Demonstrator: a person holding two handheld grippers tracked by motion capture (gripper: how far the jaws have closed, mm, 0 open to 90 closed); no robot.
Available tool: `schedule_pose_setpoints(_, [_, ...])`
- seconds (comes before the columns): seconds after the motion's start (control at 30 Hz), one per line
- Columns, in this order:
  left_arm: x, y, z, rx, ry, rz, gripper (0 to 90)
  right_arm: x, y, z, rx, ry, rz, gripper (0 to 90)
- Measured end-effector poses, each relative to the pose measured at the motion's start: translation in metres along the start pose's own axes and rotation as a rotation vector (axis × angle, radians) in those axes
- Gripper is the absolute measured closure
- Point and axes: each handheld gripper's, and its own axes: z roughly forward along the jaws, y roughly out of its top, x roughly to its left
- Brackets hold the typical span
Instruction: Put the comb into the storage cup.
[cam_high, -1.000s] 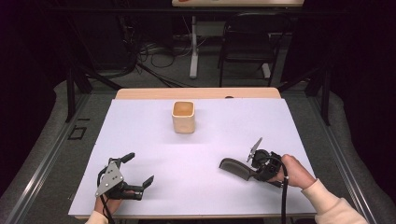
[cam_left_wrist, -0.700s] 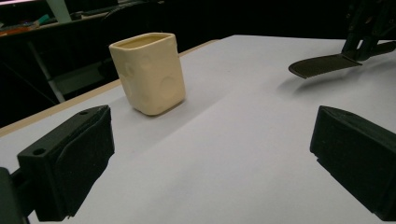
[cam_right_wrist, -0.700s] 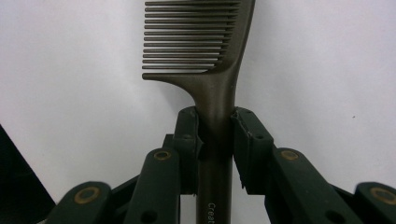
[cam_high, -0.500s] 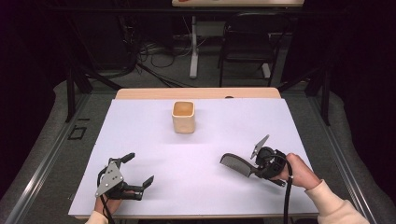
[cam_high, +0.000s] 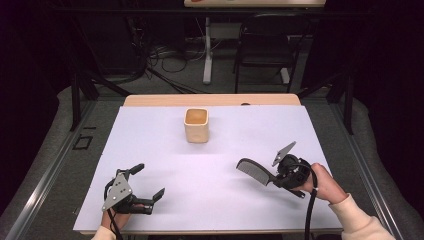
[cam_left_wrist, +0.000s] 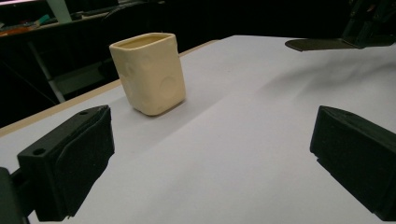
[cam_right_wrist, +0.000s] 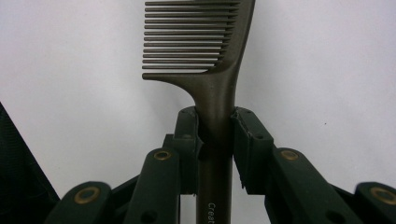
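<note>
Right claw (cam_high: 276, 175) shifted right, clamped comb (cam_right_wrist: 211, 70) teeth close-up

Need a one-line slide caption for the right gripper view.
Right gripper shut on the handle of a dark plastic wide-tooth comb, teeth pointing left, above a white table.

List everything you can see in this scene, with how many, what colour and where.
Comb: one, dark brown-grey, clamped by its handle in the right gripper, teeth end held out over the near right of the sheet.
Cup: one, cream, squarish, upright at the far middle of the sheet.
Sheet: one, white, covering most of the table.
Table: one, light wood, edge showing beyond the sheet.
Chair: one, black, on the floor behind the table.
Cables: several, dark, on the floor behind the table.
Left gripper: one, black, jaws wide apart, near left.
Right gripper: one, black, closed on the comb, near right.
</note>
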Motion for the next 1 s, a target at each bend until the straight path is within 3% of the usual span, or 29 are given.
schedule_pose_setpoints(0.7, [0.0,0.0,-0.001,0.0,0.0,-0.001,0.0,-0.004,-0.007,-0.013,-0.173,-0.037,0.061,72.4])
schedule_pose_setpoints(1.0, [-0.001,0.0,0.0,0.003,0.002,-0.003,0.0,-0.005,-0.008,-0.013,-0.223,-0.049,0.076,72.4])
